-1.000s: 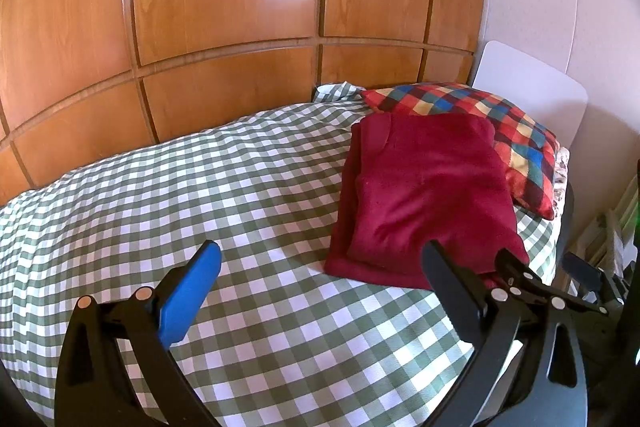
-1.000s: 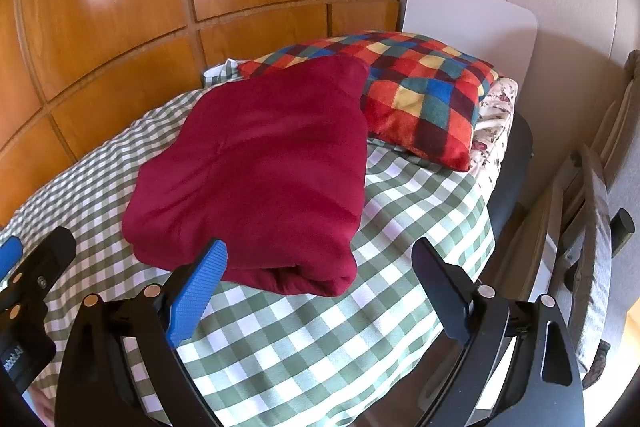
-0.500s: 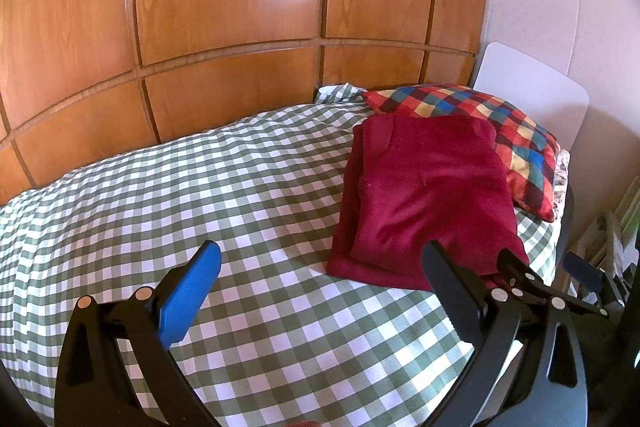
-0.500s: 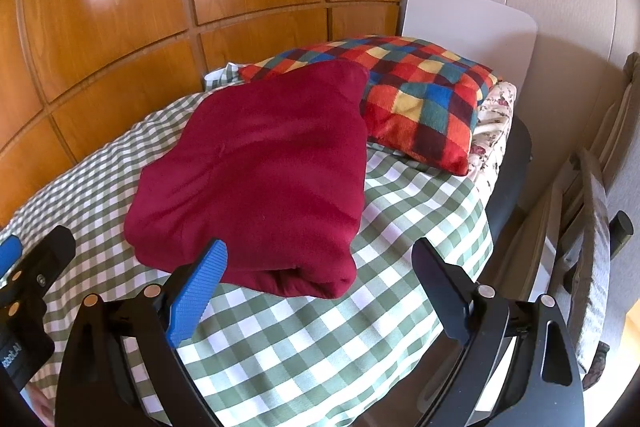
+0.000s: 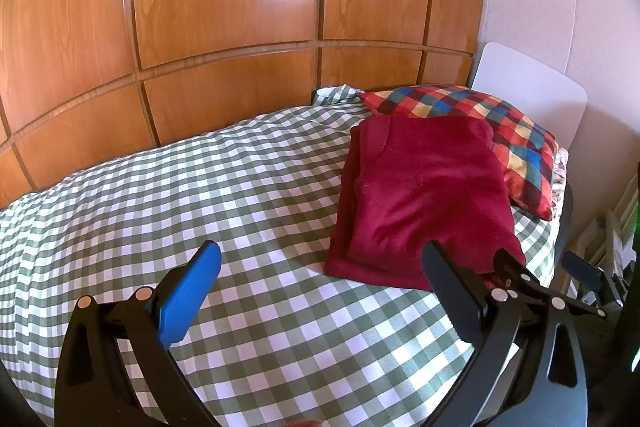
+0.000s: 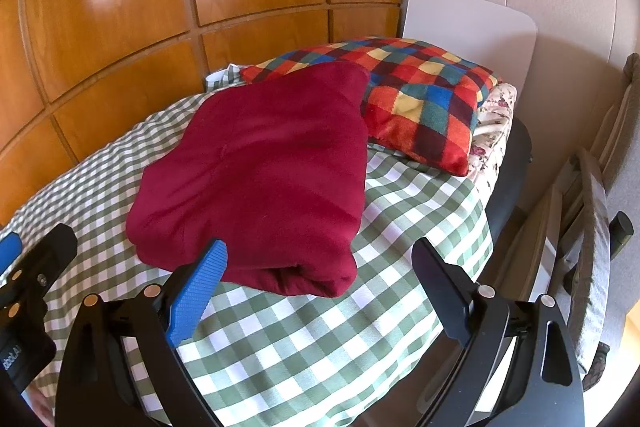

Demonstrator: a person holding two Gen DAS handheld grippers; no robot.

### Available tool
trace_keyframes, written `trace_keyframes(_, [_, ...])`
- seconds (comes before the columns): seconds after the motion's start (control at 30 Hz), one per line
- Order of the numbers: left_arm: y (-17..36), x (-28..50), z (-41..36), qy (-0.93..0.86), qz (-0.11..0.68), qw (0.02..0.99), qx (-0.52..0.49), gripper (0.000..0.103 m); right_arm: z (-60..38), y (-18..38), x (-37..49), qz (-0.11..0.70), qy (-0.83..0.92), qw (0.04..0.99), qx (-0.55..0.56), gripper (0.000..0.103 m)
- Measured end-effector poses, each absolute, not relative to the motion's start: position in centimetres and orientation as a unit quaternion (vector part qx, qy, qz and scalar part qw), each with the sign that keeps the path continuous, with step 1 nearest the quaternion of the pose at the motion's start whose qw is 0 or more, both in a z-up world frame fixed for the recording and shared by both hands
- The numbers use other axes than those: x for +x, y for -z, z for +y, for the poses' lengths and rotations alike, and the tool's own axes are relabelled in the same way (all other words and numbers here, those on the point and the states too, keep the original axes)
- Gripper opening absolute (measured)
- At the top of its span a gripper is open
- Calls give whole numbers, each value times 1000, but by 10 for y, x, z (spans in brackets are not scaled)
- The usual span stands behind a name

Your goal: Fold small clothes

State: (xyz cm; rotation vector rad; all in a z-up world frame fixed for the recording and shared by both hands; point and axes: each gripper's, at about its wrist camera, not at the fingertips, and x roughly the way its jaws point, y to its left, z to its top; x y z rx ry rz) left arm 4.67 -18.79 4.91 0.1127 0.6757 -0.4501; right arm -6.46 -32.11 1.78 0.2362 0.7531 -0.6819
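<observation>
- Wood-panelled wall [image 5: 224, 27] runs behind everything, glossy, glare patch on it; pale wall to the right of it.
- Bed with green-and-white checked cover [image 5: 200, 195] fills most of both views; cover lies fairly flat, only slight ripples.
- Dark red garment [image 6: 260, 175] sits on the cover near the bed's right edge, already folded into a thick rectangle; layered edges show on its left side in the left wrist view, rolled fold edge faces the right gripper.
- Far end of the garment overlaps the multicolour checked pillow [image 6: 424, 107]; a white board [image 6: 472, 23] stands behind the pillow.
- Left gripper [image 5: 320, 267]: jaws wide apart, empty, hovering over bare cover, garment off to its right, not touching.
- Right gripper [image 6: 320, 259]: jaws wide apart, empty, just in front of the garment's near fold edge; blue pad overlaps the cloth in view, contact cannot be told.
- Step judged: fold of this piece looks finished, both tools free of it, so release/retreat stage or end of task.
- No other loose clothes visible on the bed.
- Next move, as a guess: if tidying is wanted, nip the near edge lightly and square it; otherwise pull both tools back without dragging the top layer.
- Risk: thick fleece-like cloth may spring open if snagged.
</observation>
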Motion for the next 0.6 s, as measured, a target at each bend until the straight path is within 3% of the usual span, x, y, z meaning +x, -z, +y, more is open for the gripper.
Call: trace_keyframes(0.6, [-53,42,-189,225,323,917,61,100,-321,-18,-64,360,326,867,113,93])
